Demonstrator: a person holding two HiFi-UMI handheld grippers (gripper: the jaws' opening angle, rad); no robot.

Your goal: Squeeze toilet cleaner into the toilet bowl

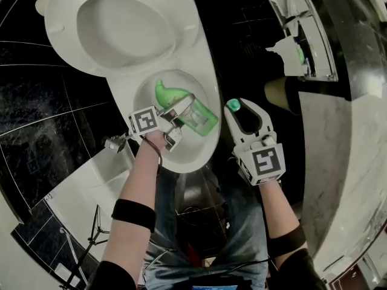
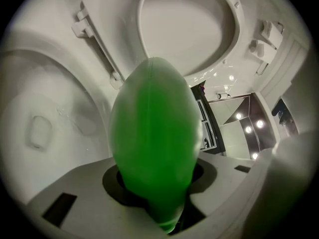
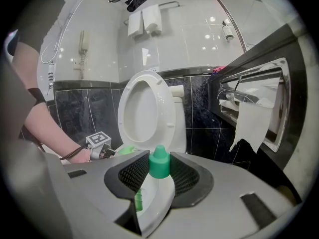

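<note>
We had the left gripper (image 1: 178, 112) clamped on the green cleaner bottle (image 1: 204, 121), hanging it over the toilet bowl (image 1: 188, 162), nozzle toward 10 o'clock, so any squirt would land inside. Meanwhile the right gripper (image 1: 240, 110) pinched the cap (image 3: 159, 166) out at 3 o'clock, probably just keeping it clear.

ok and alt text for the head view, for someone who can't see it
Seen from above, the left gripper holds a green toilet cleaner bottle over the open toilet bowl. The right gripper, just beside the bowl, grips a green cap. The toilet seat is raised.
</note>
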